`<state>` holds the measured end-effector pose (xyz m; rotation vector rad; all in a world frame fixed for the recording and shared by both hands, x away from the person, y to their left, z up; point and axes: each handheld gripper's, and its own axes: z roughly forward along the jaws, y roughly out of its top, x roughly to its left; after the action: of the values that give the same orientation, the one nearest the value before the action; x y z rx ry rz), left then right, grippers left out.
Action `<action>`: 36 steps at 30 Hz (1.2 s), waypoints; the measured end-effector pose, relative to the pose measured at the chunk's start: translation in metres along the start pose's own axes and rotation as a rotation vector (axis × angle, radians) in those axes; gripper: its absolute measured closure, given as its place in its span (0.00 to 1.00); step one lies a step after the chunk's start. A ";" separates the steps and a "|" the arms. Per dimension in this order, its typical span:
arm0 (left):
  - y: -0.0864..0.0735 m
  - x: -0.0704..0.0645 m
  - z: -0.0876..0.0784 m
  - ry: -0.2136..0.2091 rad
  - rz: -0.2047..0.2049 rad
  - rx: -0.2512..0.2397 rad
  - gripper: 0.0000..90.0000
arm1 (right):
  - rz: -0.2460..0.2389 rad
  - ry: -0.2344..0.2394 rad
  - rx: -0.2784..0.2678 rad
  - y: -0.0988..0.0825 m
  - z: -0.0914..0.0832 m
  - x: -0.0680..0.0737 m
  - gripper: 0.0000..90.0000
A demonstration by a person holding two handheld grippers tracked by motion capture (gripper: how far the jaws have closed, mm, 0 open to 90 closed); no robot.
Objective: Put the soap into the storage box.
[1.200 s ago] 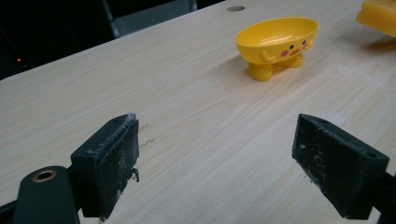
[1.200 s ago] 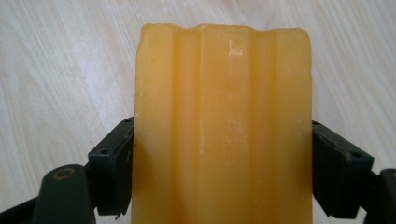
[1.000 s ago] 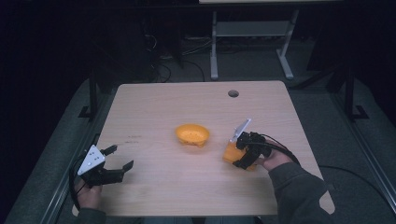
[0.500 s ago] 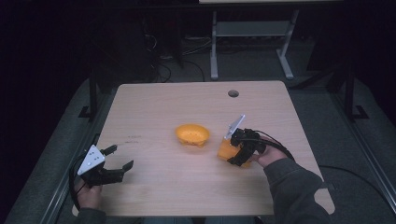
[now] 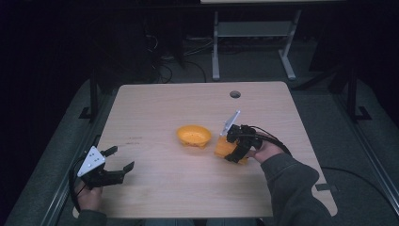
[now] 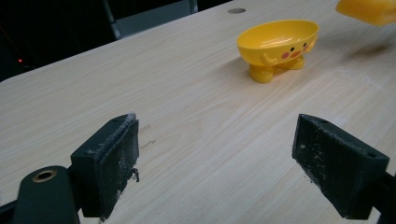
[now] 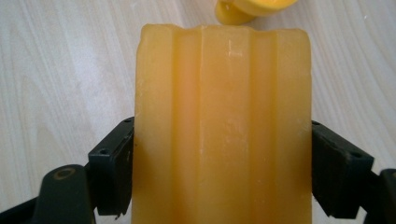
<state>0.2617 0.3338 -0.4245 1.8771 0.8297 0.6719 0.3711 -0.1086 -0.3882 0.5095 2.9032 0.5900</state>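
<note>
Right tongs (image 5: 234, 151) clamped on the soap bar (image 7: 223, 126) by its long sides, right of frame centre, just beside the yellow dish (image 5: 193, 135). Bar looks stiff, waxy, likely slippery — grip mid-length. Left tongs (image 5: 119, 160) wide open, empty, lower left of bench (image 5: 155, 103).

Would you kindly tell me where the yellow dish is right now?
In the high view, the yellow dish stands near the table's middle, just left of the orange soap bar gripped by the right hand-held gripper.
</note>
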 end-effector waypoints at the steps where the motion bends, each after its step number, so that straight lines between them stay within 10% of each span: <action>1: 0.000 0.000 0.000 0.000 0.000 -0.001 0.15 | 0.004 0.005 -0.005 0.002 -0.001 0.000 0.23; 36: 0.000 0.001 -0.001 0.001 -0.006 -0.005 0.15 | -0.035 0.012 -0.022 0.041 -0.001 -0.014 0.23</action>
<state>0.2615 0.3346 -0.4242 1.8693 0.8337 0.6703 0.3961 -0.0784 -0.3700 0.4525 2.9070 0.6218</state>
